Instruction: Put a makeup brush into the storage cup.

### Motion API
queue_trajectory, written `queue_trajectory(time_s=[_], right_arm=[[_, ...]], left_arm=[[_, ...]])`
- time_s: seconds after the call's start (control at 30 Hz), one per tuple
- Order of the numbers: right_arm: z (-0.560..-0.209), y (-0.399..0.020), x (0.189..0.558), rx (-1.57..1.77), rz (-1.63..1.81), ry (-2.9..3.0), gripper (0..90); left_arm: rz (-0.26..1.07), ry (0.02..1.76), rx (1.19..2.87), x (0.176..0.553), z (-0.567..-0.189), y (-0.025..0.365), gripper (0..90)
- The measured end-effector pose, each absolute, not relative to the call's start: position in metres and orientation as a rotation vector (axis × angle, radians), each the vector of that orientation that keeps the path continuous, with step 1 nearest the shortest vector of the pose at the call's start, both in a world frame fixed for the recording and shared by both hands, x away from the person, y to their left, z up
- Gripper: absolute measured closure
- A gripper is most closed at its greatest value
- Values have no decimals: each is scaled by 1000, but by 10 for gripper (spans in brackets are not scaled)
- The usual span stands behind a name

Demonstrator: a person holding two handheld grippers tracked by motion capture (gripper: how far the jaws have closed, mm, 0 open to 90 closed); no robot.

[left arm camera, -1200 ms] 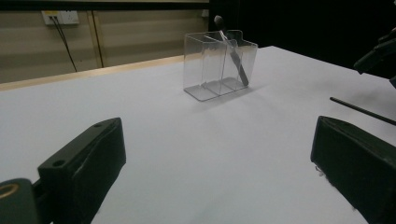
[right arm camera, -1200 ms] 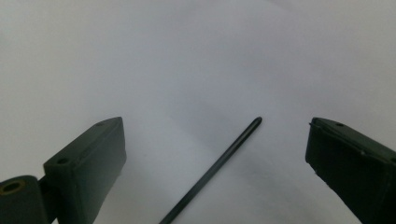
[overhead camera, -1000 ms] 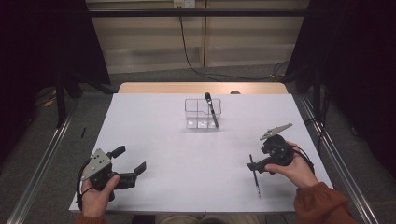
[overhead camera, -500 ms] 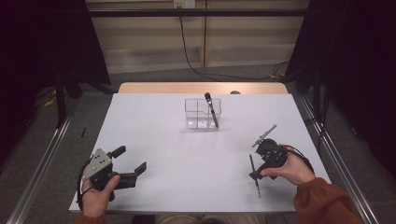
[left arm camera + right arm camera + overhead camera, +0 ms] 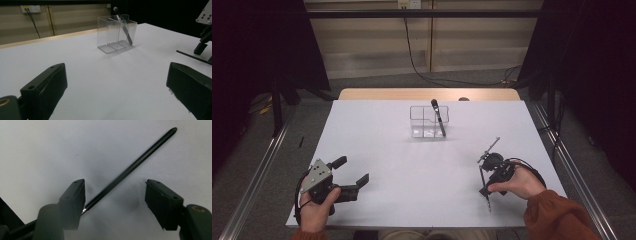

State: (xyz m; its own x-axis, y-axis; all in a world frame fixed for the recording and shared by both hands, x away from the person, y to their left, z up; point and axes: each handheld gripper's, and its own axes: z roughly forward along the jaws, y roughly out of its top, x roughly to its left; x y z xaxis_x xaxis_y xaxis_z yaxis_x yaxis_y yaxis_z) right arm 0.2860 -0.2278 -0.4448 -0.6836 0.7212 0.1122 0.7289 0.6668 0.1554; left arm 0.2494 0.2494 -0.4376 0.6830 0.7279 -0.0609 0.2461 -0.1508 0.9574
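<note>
Right gripper poised over a thin black brush lying on the counter

In the right gripper view the jaws straddle the brush, still parted and not pressing it; they have just been closing. Its long axis runs from lower left to upper right of that frame, slanting across the gap, one end beside the left jaw. In the high view the brush lies at lower right on the white counter, far from the released left gripper. The clear organizer with another brush stands mid-frame. Compared with a second earlier, the right gripper has tipped down over the brush.
</note>
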Motion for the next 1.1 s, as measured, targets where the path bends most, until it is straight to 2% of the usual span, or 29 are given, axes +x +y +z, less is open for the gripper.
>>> queue_trajectory(time_s=[0.6,0.73,0.87,1.1], right_arm=[[-449,-212,287,-1197,-116,-2894,440],[-448,-213,289,-1208,-105,-2888,506],[-446,-214,290,-1196,-87,-2892,658],[-446,-215,291,-1200,-93,-2882,738]], left_arm=[[504,774,1726,249,-437,249,33],[505,774,1729,249,-438,248,35],[504,771,1731,249,-437,248,35],[503,773,1732,249,-438,248,35]])
